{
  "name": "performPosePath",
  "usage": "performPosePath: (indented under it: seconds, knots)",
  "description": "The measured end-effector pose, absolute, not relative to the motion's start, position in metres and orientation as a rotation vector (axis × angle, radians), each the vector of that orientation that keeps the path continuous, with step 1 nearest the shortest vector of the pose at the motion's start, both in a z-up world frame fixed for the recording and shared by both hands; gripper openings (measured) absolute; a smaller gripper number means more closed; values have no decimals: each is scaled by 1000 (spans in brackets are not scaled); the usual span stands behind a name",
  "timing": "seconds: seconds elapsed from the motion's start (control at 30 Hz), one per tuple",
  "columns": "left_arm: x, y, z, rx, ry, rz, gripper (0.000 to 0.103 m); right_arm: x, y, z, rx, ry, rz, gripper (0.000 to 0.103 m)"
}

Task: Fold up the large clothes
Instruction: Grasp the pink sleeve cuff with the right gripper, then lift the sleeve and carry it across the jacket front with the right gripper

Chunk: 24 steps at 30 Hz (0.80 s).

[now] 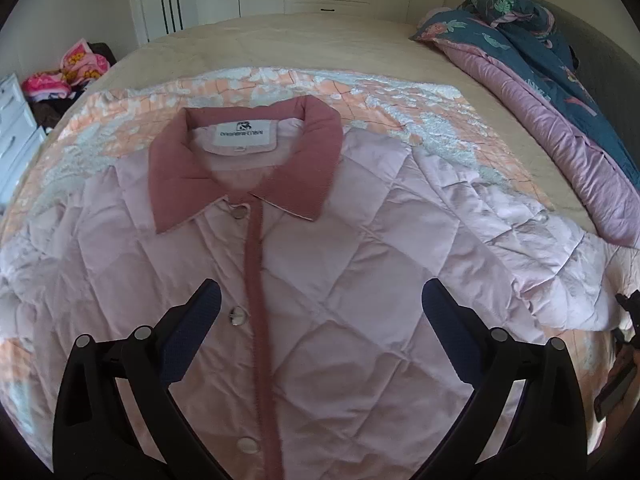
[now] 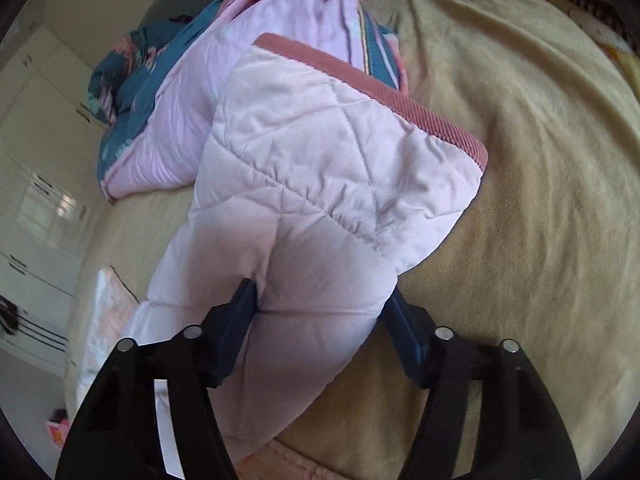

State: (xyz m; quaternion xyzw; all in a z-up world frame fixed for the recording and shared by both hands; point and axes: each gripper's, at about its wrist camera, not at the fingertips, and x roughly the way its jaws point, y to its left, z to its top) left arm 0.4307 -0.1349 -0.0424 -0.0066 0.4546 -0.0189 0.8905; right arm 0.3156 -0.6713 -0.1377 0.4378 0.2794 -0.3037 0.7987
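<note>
Lying face up on a peach patterned blanket (image 1: 280, 80) across the bed (image 1: 248, 40), the pink quilted jacket (image 1: 320, 280) is spreading flat. The left gripper (image 1: 320, 320) is hovering open above its front, holding nothing. The right gripper (image 2: 324, 308) is pinching the jacket's sleeve (image 2: 320, 200) between its pads.
</note>
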Motion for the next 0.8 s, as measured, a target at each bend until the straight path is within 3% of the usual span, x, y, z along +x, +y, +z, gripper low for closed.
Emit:
performPosePath:
  seconds: [0.03,0.1,0.23,0.57,0.8]
  knots:
    - [431,-133,-41,-8,941,-37,94,315,-671,-135,921,588,-632,37]
    - [429,-128,-36,-1,927,-30,94,315,-664,-123,852,569,-602,24]
    - [426,-122,-26,8,906,-26,94,316,-639,-74,719,477,-493,17]
    - [414,-100,0,17,862,-45,94,345,-525,60,440,344,-216,14]
    - [403,-68,22,-8,820,-29,94,369,-441,106,317,340,-82,14]
